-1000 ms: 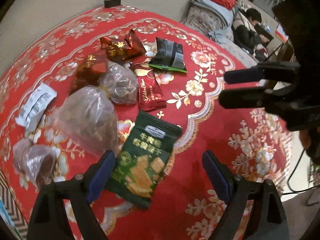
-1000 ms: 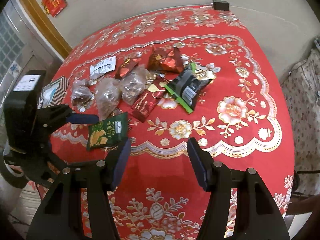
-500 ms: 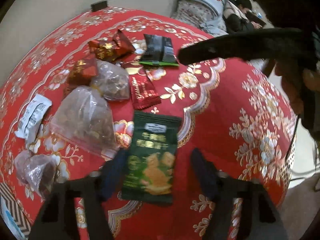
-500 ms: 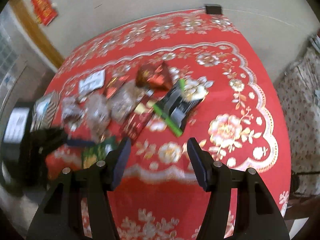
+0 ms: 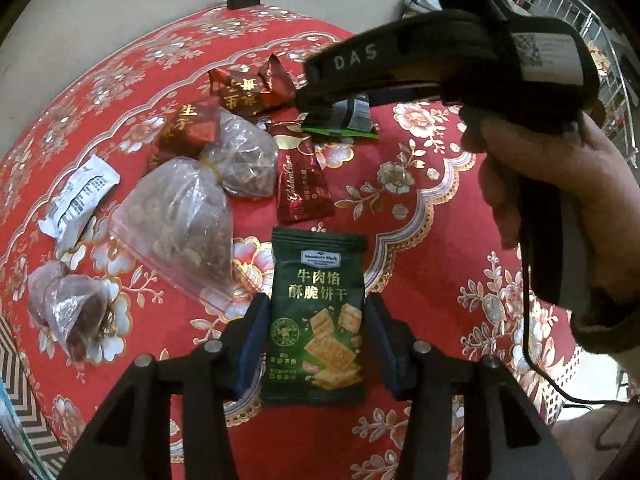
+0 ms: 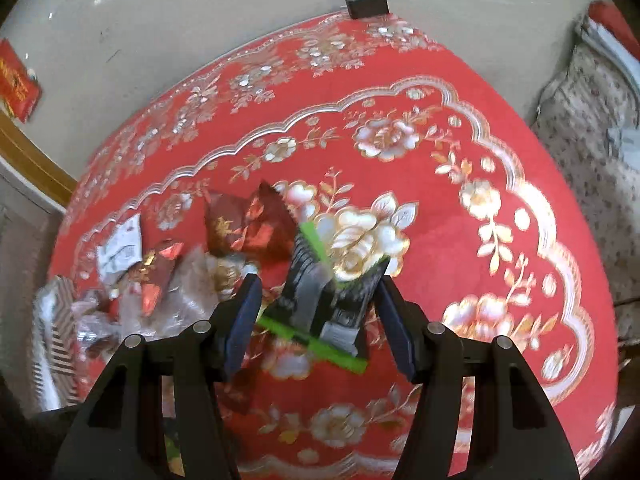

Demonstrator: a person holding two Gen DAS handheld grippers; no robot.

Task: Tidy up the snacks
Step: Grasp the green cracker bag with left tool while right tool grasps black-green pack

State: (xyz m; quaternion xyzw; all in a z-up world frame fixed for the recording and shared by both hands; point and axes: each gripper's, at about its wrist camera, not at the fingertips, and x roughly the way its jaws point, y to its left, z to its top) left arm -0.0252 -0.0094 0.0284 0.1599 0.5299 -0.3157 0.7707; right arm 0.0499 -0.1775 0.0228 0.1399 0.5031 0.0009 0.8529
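A green biscuit packet [image 5: 318, 316] lies flat on the red tablecloth [image 5: 420, 240]. My left gripper [image 5: 316, 344] is open, its fingers straddling the packet's sides. A black packet with green edges [image 6: 326, 300] lies between the open fingers of my right gripper [image 6: 318, 320], which hovers over it; in the left wrist view it [image 5: 348, 118] is partly hidden by the right gripper. Beside them lie a dark red Golden packet [image 5: 302, 182], red foil packets [image 5: 250, 92], and clear bags of snacks [image 5: 180, 224].
A white sachet [image 5: 78, 200] and a small clear bag [image 5: 72, 312] lie at the table's left. A striped box [image 6: 52, 340] sits at the left edge. A black block [image 6: 367, 4] stands at the far edge by the wall. A sofa [image 6: 592, 120] is right.
My left gripper has come down and forward so its fingers flank the green packet. My right gripper has swung forward and down over the black packet.
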